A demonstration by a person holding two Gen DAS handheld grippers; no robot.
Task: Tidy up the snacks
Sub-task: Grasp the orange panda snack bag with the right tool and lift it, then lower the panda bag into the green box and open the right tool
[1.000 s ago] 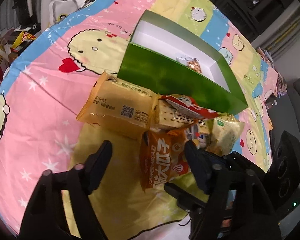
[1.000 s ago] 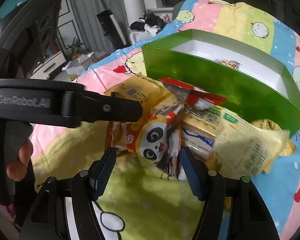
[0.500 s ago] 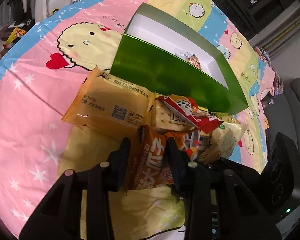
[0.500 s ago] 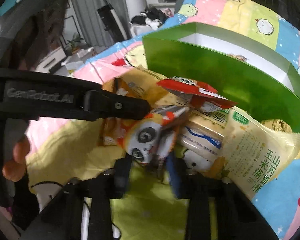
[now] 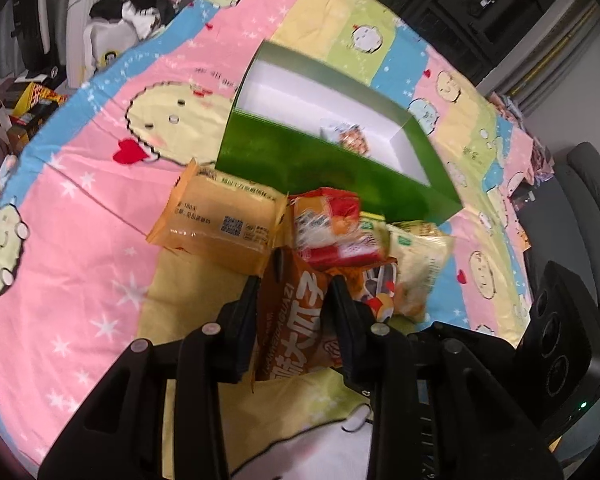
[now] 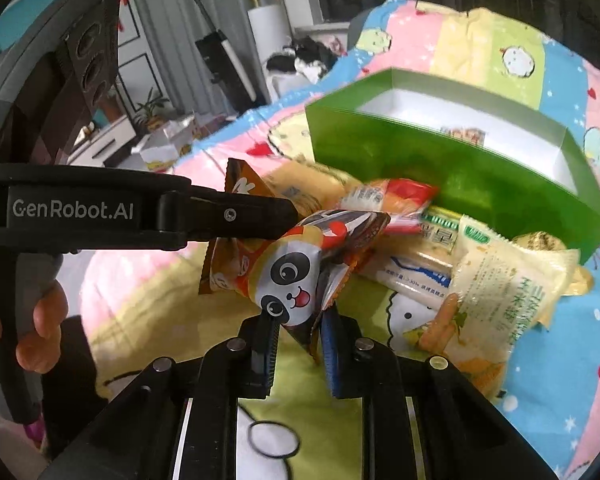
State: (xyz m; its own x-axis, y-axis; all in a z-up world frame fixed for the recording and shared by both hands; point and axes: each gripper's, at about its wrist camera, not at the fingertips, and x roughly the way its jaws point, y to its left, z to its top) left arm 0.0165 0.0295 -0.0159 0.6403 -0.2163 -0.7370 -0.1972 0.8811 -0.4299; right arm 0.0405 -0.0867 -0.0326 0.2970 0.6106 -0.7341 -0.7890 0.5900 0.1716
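On the cartoon bedspread (image 5: 100, 216) we had most of the job yet to do: the green box (image 5: 320, 160) stood open beyond the pile, and inside it we could make out only one small packet (image 5: 350, 136) against the far white wall. Just in front of the box lay the heap of snacks, touching one another: a big orange pack (image 5: 220, 216), a pale green bag (image 6: 512, 292), a red-and-white pack (image 5: 328, 224) and a white bar (image 6: 416, 272). We judged two pieces to be in hand and ready to go over. Our left gripper (image 5: 294, 300) had its jaws closed narrow on the brown seed bag (image 5: 296, 320), and our right gripper (image 6: 298, 332) pinched the lower edge of the panda pack (image 6: 292, 280), which stood lifted off the cover. Around the bed the room was cluttered: clothes (image 5: 140, 0) heaped on a chair, boxes (image 5: 24, 112) on the floor, a paper roll (image 6: 268, 36), a plant (image 6: 152, 108) by a low cabinet.
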